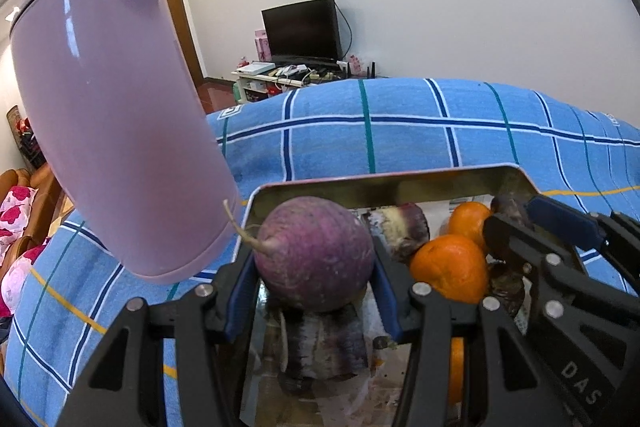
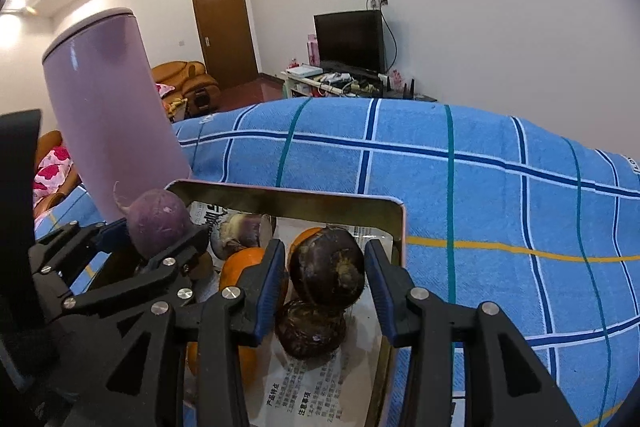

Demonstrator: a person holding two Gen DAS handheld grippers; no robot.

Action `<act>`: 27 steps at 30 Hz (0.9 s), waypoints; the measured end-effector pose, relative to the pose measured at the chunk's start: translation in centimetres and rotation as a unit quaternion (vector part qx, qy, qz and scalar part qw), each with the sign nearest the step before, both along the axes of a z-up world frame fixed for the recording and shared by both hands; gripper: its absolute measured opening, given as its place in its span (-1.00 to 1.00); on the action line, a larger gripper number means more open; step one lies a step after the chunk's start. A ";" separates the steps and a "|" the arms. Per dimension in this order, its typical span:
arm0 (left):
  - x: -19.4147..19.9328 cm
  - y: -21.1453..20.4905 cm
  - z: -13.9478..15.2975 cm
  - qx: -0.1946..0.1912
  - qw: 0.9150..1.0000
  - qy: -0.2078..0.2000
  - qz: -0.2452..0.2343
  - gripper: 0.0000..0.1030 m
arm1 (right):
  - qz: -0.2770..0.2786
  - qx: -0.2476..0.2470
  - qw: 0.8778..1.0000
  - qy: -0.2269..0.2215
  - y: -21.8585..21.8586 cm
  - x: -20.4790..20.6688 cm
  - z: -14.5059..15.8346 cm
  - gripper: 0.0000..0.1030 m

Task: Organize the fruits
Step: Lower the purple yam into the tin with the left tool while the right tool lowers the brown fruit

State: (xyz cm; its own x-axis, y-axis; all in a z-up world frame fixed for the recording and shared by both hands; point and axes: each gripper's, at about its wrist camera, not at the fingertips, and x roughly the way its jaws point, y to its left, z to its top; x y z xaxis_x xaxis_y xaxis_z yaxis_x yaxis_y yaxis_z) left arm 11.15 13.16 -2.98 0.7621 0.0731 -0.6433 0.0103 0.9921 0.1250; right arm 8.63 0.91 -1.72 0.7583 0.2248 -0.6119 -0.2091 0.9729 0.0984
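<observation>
Left wrist view: we grip a purple radish (image 1: 314, 253) in the left gripper (image 1: 316, 267), above the metal tray (image 1: 360, 183) holding oranges (image 1: 450, 267). Our right gripper (image 2: 326, 279) clasps a dark round fruit (image 2: 327, 269) over another in the tray. A lilac jug (image 1: 116, 131) stands beside it on the blue checked cloth (image 1: 440, 139). We judge both are mid-transfer; next, each needs a chosen resting place.

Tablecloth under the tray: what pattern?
Blue tablecloth with a plaid grid of white-edged navy, teal and a few yellow lines. Right wrist view shows it best.
</observation>
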 end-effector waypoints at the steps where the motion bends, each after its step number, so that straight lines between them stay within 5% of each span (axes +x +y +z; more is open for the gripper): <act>1: 0.0 0.0 0.0 -0.001 1.000 0.000 -0.001 0.05 | 0.001 0.004 1.000 -0.001 0.0 -0.1 0.0 -0.15; 11: -0.4 -0.5 0.2 -0.006 1.000 -0.004 -0.013 0.05 | -0.009 0.109 0.993 -0.039 -2.1 -1.8 1.3 -0.14; 27: -0.4 -0.9 0.2 -0.003 1.000 0.000 -0.018 0.05 | -0.070 0.082 0.991 -0.081 -2.3 -2.5 1.5 -0.12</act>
State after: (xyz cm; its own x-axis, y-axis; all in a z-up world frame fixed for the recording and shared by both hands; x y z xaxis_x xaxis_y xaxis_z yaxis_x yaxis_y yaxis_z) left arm 10.71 12.22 -2.73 0.7641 0.0427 -0.6437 0.0453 0.9918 0.1196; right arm 6.08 -1.42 -0.20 0.8745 0.1969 -0.4432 -0.0991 0.9672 0.2341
